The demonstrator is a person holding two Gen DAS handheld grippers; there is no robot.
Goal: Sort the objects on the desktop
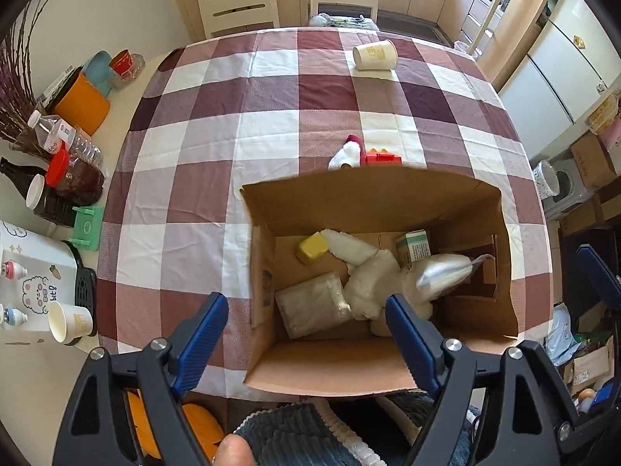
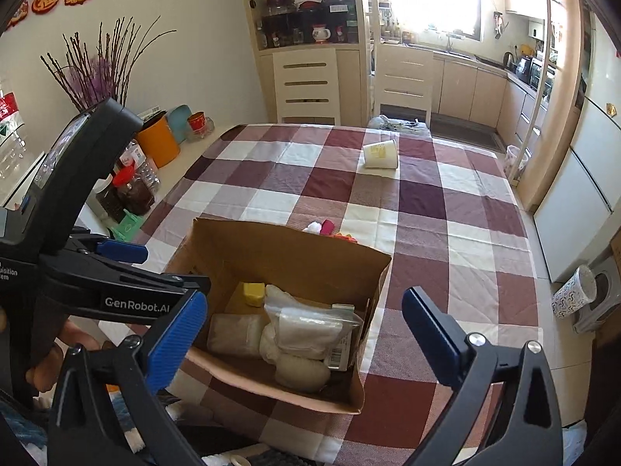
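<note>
Hovering low in each frame, the left gripper (image 1: 306, 316) and right gripper (image 2: 304, 308) both stood wide open, holding nothing. Between them sat the cardboard box (image 1: 388, 194), holding a yellow block (image 1: 311, 247), a white plush toy (image 1: 368, 283) and packets. A paper cup (image 1: 375, 54) lay tipped in the upper right of the checked tablecloth (image 1: 233, 116).

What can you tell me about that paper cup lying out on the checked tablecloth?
The paper cup is cream-white with a pale yellow print on its side. It lies tipped over on the far part of the checked tablecloth, with its open mouth toward the right in the right wrist view. It looks like thin paper, undented. Nothing touches it but the cloth. It lies well beyond the cardboard box, and neither gripper is near it.
</note>
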